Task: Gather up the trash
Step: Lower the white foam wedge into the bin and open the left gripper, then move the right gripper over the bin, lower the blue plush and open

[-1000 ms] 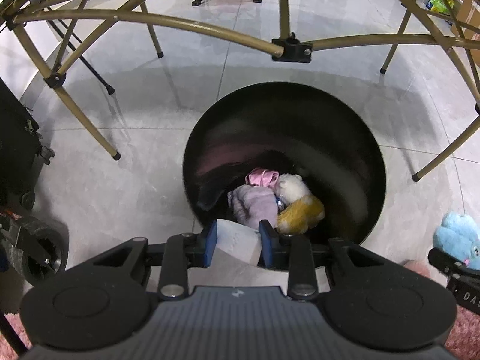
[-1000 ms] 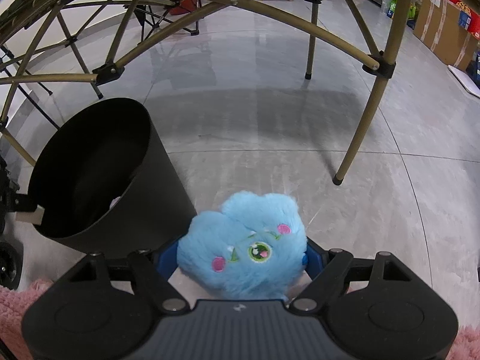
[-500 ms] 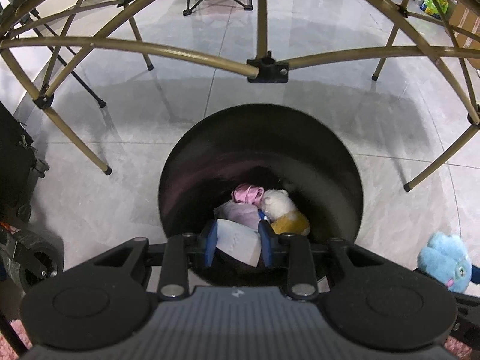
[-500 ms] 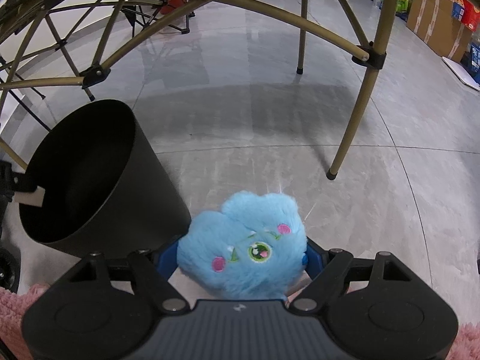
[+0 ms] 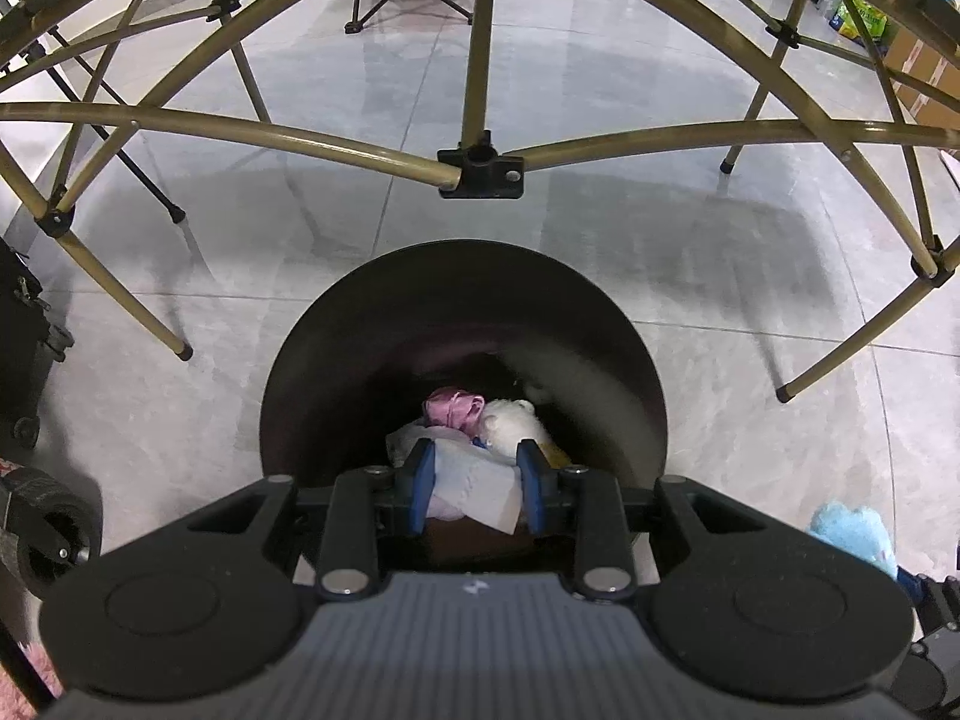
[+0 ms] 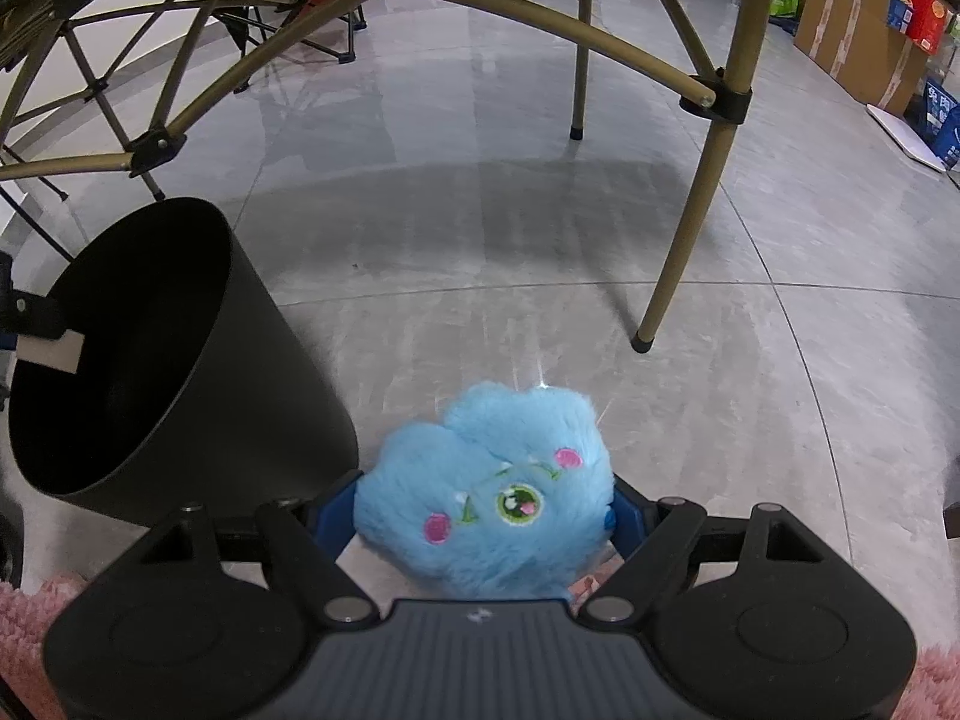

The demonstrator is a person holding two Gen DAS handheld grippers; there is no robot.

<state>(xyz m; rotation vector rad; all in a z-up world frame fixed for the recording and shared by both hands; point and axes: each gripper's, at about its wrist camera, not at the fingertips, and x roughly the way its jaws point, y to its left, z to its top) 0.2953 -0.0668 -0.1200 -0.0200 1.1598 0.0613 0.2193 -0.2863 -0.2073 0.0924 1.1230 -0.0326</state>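
Observation:
My left gripper (image 5: 478, 483) is shut on a white paper scrap (image 5: 474, 489) and holds it over the near rim of the black trash bin (image 5: 372, 348). Inside the bin lie a pink item (image 5: 453, 408), a white plush (image 5: 510, 426) and a yellow piece. My right gripper (image 6: 483, 510) is shut on a blue plush toy (image 6: 498, 492), held above the floor to the right of the bin (image 6: 240, 396). The paper scrap and left gripper tip also show at the bin's left rim in the right wrist view (image 6: 51, 354). The blue plush shows at the right edge of the left wrist view (image 5: 852, 537).
Gold folding-table legs and braces (image 5: 474, 171) arch over the bin; one leg (image 6: 690, 222) stands on the grey tile floor right of the plush. Pink rug (image 6: 30, 612) at the near edge. Black wheeled case (image 5: 30, 360) on the left. Cardboard boxes (image 6: 864, 48) far right.
The left gripper has risen and pulled back, so the bin looks smaller and lower in view, the paper still held. The right gripper has lifted a little with the blue plush.

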